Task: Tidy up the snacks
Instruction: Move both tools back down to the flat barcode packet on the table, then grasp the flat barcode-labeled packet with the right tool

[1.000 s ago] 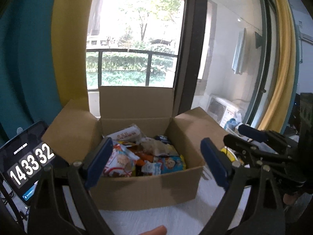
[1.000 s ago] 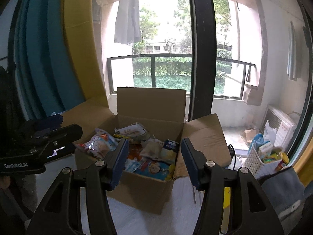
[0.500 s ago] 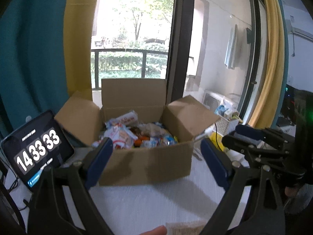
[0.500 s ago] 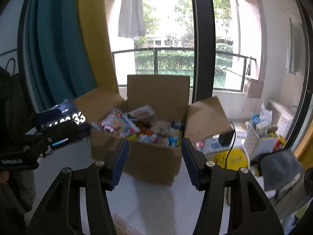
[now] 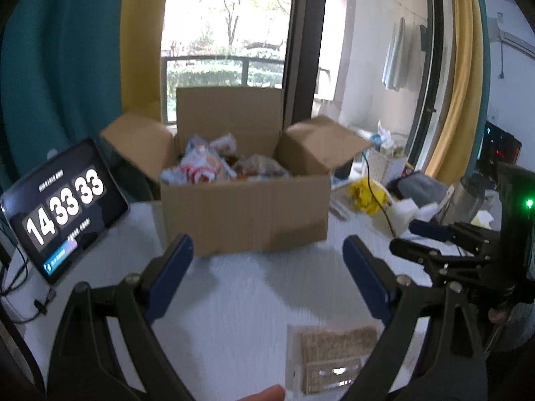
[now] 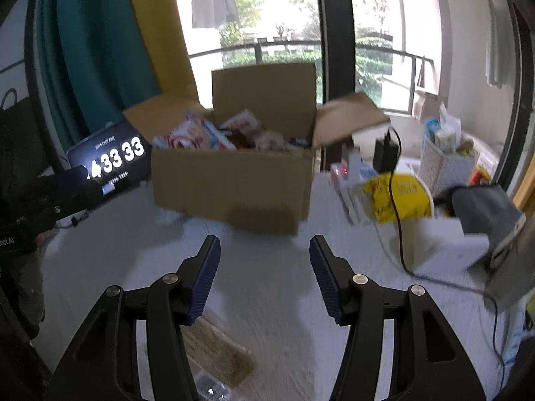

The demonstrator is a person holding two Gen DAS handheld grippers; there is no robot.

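Left gripper spread wide, nothing held; right gripper part-spread, likewise bare. Cardboard box of snack packets stood toward desk's far edge. Clear tray lain at near edge. Pick judged next: one top packet to be pinched by its edge, not crushed.

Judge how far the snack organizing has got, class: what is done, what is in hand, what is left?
Done: nothing visibly sorted; the snacks still lie heaped in the open box.
In hand: nothing. The left gripper and right gripper are both open and empty, in front of the box.
Left: seemingly the whole job. One clear packet lies on the table near the grippers.
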